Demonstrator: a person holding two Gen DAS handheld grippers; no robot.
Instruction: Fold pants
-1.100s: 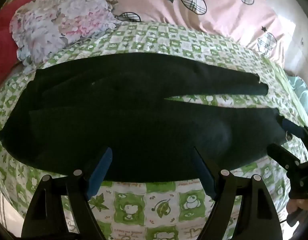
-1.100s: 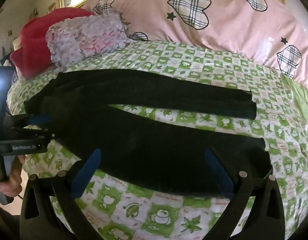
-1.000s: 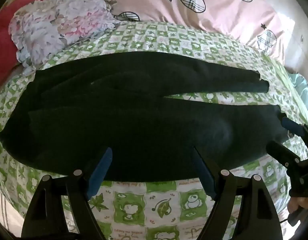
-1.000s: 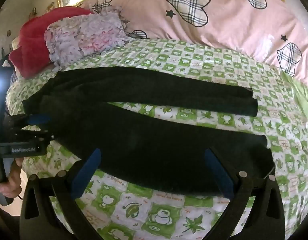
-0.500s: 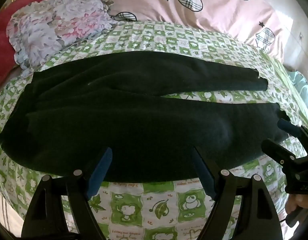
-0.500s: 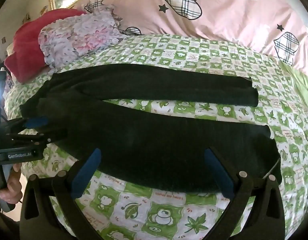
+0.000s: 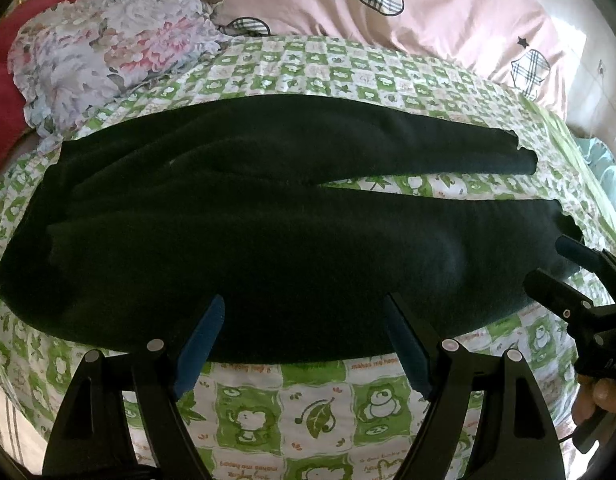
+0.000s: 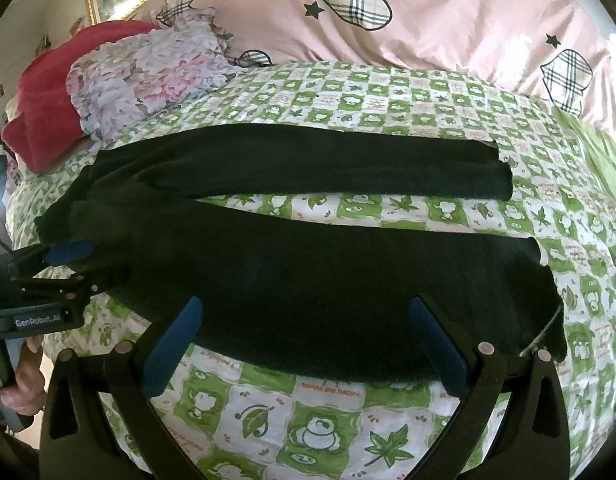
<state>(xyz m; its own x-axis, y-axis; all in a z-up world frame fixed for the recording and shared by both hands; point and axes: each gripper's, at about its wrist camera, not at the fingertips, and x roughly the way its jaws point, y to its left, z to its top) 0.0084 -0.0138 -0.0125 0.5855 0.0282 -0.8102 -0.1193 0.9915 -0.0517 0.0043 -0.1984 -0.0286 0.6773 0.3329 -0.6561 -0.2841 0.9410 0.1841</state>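
Nearest in the left wrist view, the left gripper (image 7: 304,316) holds its blue-padded fingers spread wide, with nothing between them; their tips reach over the near edge of the black pants (image 7: 268,248), though whether they touch the cloth I cannot tell. The right wrist view shows the same of the right gripper (image 8: 308,316): fingers wide apart, empty, tips over the near hem of the pants (image 8: 327,280).

The pants lie flat across the green-and-white checked bedsheet (image 7: 319,412), printed with bears and leaves. The waist is at the left and the two legs run to the right, parted by a narrow wedge of sheet. The nearer leg is the broader in view; the farther leg ends in a cuff (image 8: 503,176) toward the right.

At the left edge of the right wrist view, the left gripper (image 8: 80,264) sits at the waist end of the pants. At the right edge of the left wrist view, the right gripper (image 7: 563,264) sits at the cuff end of the near leg.

Beyond the pants, a floral ruffled pillow (image 7: 108,56) rests at the far left on the sheet, with a red blanket (image 8: 44,96) just beside it. Farthest back lies a pink quilt with plaid hearts (image 8: 407,12).
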